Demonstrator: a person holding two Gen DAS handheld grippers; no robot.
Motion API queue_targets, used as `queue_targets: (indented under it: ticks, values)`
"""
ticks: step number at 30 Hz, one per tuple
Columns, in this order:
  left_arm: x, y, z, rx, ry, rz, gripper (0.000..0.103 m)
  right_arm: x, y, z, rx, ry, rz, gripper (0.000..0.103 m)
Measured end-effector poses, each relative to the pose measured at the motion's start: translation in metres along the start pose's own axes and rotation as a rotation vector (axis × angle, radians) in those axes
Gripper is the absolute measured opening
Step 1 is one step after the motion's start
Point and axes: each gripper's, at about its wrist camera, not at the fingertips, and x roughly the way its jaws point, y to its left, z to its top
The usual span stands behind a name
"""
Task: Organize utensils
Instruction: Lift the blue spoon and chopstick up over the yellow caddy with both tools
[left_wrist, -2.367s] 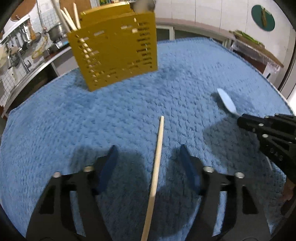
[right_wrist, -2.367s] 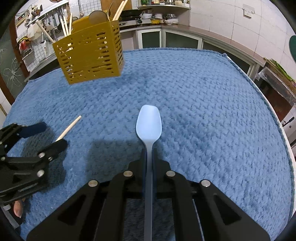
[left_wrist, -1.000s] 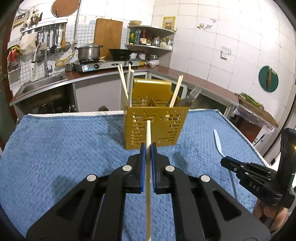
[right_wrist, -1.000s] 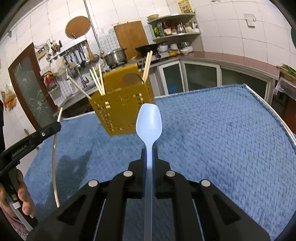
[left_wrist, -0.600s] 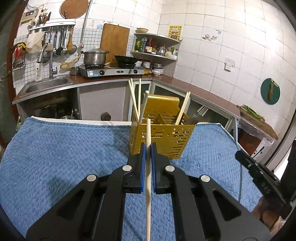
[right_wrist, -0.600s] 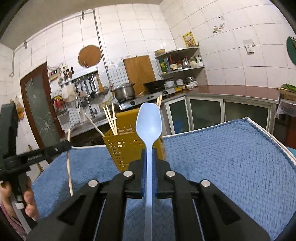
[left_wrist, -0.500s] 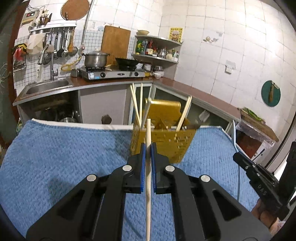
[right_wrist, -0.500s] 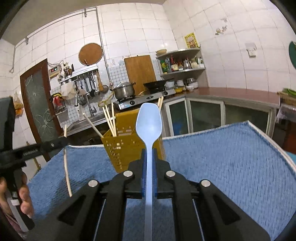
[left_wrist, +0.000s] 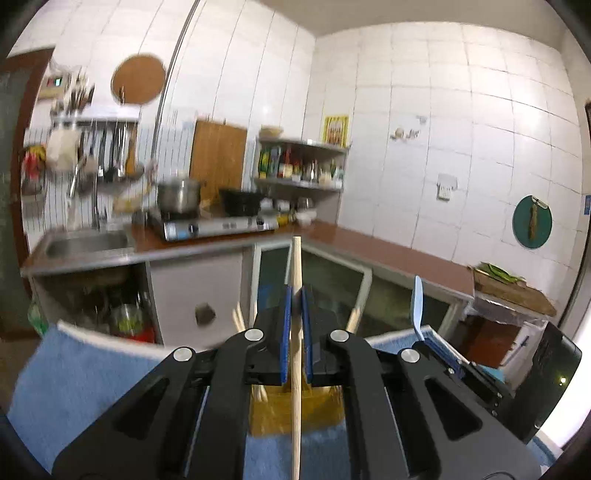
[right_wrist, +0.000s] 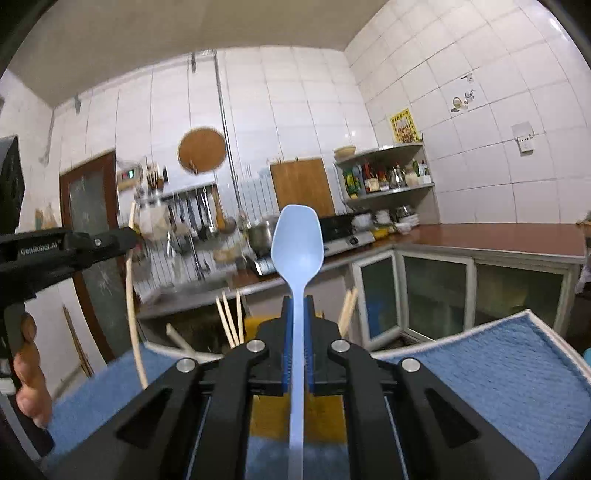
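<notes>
My left gripper is shut on a wooden chopstick that sticks out past its blue pads. My right gripper is shut on the handle of a light blue spoon, bowl forward. Both hang high above the yellow slotted utensil holder, which is mostly hidden behind the fingers in both views. Several chopsticks stand in it. The right wrist view shows the left gripper at the left with its chopstick. In the left wrist view the right gripper carries the spoon at the right.
A blue towel covers the table under the holder, also low in the left wrist view. A hand grips the left tool. Behind stand a kitchen counter, a sink and a stove.
Both grippers have risen and tipped upward, each still gripping its utensil. The holder has dropped low in both views and now sits mostly behind the fingers.
</notes>
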Motion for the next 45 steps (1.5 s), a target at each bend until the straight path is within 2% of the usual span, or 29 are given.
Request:
queue_targets:
  ticks: [4, 10, 15, 26, 31, 45]
  values:
    - [0.015, -0.004, 0.013, -0.004, -0.076, 0.009, 0.004, 0.022, 0.004, 0.008, 0.005, -0.058, 0.015, 0.006]
    - [0.049, -0.007, 0.019, 0.028, -0.166, 0.073, 0.004, 0.05, 0.008, 0.01, 0.001, -0.167, -0.021, 0.006]
    - [0.065, -0.003, 0.011, 0.017, -0.198, 0.072, 0.004, 0.069, 0.008, 0.011, -0.018, -0.208, -0.045, 0.006]
    - [0.096, 0.002, -0.016, 0.061, -0.181, 0.124, 0.004, 0.092, 0.015, -0.012, -0.086, -0.2, -0.073, 0.006]
    - [0.107, 0.011, -0.022, 0.055, -0.161, 0.14, 0.004, 0.096, 0.018, -0.021, -0.133, -0.198, -0.09, 0.006]
    - [0.127, 0.029, -0.043, 0.029, -0.077, 0.147, 0.004, 0.098, 0.006, -0.035, -0.149, -0.174, -0.092, 0.006]
